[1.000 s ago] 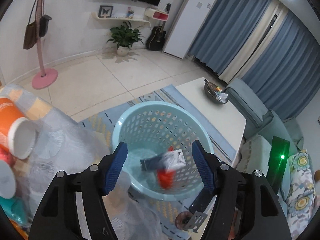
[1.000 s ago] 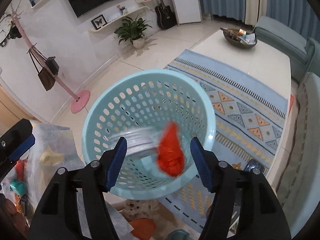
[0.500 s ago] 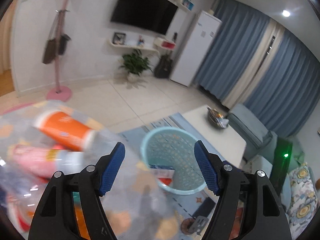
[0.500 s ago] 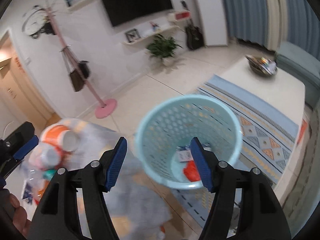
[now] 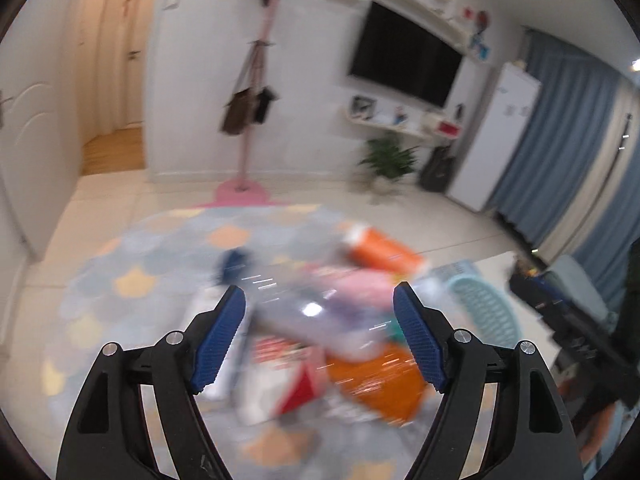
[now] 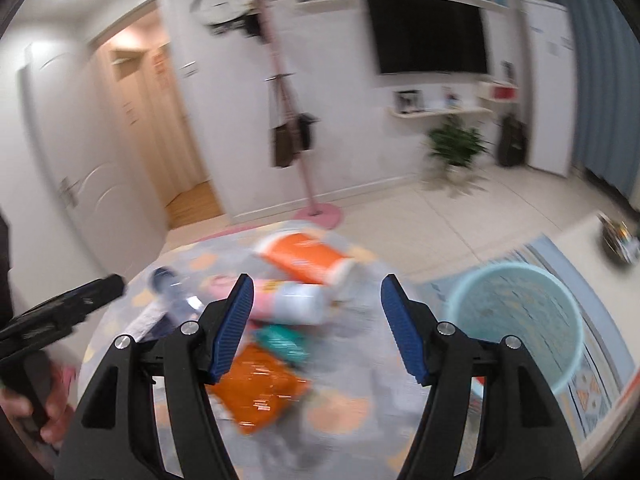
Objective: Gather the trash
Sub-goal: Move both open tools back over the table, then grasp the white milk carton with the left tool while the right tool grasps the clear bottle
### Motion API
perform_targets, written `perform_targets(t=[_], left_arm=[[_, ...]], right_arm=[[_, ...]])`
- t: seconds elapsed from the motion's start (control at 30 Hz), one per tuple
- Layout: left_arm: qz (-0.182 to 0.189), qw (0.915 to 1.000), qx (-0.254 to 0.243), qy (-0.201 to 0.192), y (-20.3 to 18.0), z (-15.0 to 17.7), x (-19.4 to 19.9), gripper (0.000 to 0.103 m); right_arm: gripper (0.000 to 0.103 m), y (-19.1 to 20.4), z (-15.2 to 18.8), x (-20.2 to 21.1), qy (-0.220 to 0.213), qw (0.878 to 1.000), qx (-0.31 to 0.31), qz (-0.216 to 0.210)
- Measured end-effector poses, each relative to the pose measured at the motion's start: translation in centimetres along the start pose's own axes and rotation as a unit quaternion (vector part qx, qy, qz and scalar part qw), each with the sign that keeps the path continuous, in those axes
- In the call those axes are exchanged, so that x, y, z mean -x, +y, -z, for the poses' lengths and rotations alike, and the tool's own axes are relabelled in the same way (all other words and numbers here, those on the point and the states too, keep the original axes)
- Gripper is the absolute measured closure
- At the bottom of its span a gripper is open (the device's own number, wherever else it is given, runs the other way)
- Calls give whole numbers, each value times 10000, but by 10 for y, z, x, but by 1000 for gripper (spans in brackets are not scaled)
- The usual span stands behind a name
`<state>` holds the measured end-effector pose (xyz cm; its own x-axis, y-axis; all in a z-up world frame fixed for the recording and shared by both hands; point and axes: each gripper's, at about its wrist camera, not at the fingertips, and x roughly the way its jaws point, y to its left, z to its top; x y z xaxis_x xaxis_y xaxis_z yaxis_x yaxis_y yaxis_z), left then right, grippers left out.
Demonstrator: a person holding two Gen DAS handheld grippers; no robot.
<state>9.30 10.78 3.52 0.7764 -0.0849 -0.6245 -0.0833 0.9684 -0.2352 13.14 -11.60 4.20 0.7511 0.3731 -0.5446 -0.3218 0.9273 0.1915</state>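
Note:
Both views are blurred by motion. A pile of trash lies on a round patterned table: an orange cup, a pink bottle, an orange packet, a teal item and a red-and-white wrapper. My left gripper is open and empty above the pile. My right gripper is open and empty above the pile. The light-blue basket stands on the floor to the right of the table. The left gripper's body shows at the left of the right wrist view.
A pink coat stand stands beyond the table. A white coffee table with a dark bowl is at the right, on a blue rug. A potted plant stands by the far wall.
Both grippers have swung left, away from the basket and over the table's trash pile. The basket now sits at the right of both views. Both stay open and empty.

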Motion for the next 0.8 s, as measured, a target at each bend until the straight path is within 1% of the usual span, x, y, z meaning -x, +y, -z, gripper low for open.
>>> perform_targets(t=[0.03, 0.07, 0.13, 0.2, 0.23, 0.37, 0.43, 0.57, 0.7, 0.77, 0.8], left_arm=[[-53, 10000, 32, 73, 10, 3, -1, 25], [-132, 9997, 100, 185, 24, 3, -5, 25], [-230, 9989, 195, 360, 41, 7, -11, 24], [-262, 9973, 233, 650, 56, 8, -26, 24], [-237, 9969, 227, 720, 59, 10, -29, 24], [-211, 9943, 292, 1002, 70, 12, -55, 24], [-262, 9936, 241, 1075, 66, 18, -61, 24], [-316, 9914, 103, 1263, 67, 18, -78, 25], [-210, 9912, 71, 1305, 74, 28, -78, 30], [-197, 9910, 122, 1322, 71, 34, -78, 36], [-188, 9907, 144, 1338, 73, 37, -79, 44]], right_arm=[[38, 9, 0, -3, 25, 9999, 119, -94], [35, 24, 0, -9, 62, 9993, 316, -211], [31, 47, 2, -20, 127, 9972, 628, -384], [29, 68, 4, -36, 252, 9938, 941, -535], [29, 75, 6, -45, 338, 9919, 1070, -600], [29, 92, 14, -67, 604, 9864, 1374, -672], [29, 94, 16, -77, 726, 9844, 1447, -682], [29, 92, 23, -91, 970, 9815, 1478, -741], [29, 91, 27, -103, 1137, 9774, 1618, -747], [29, 94, 29, -106, 1182, 9756, 1684, -764], [29, 95, 30, -107, 1197, 9748, 1709, -793]])
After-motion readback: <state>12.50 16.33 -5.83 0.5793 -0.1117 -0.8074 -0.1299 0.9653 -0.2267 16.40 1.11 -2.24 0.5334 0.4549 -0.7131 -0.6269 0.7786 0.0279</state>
